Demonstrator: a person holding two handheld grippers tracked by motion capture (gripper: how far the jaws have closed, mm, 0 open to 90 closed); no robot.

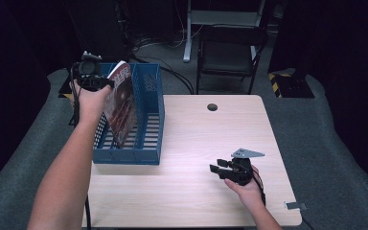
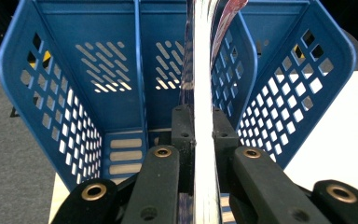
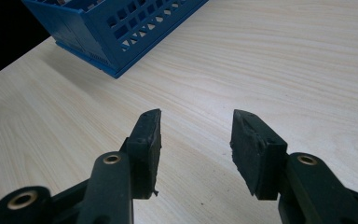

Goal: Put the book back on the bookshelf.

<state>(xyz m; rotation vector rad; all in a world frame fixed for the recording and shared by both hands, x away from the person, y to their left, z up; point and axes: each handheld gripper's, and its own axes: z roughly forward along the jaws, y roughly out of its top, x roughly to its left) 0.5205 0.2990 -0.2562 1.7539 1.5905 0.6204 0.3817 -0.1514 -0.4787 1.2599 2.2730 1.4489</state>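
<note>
Left gripper [image 2: 203, 140] clamps thin red-covered magazine [image 1: 120, 103], upright.

magazine [image 1: 121, 108] | red glossy cover | upright, tilted | inside blue file rack [image 1: 151, 127]

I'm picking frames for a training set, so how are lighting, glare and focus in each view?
High view: table brightly lit, surroundings nearly black, slightly soft. Left gripper view: magazine edge glares white and blurs close to the lens; blue file rack sharp. Right gripper view: even light, wood grain crisp, right gripper pads sharp.
</note>
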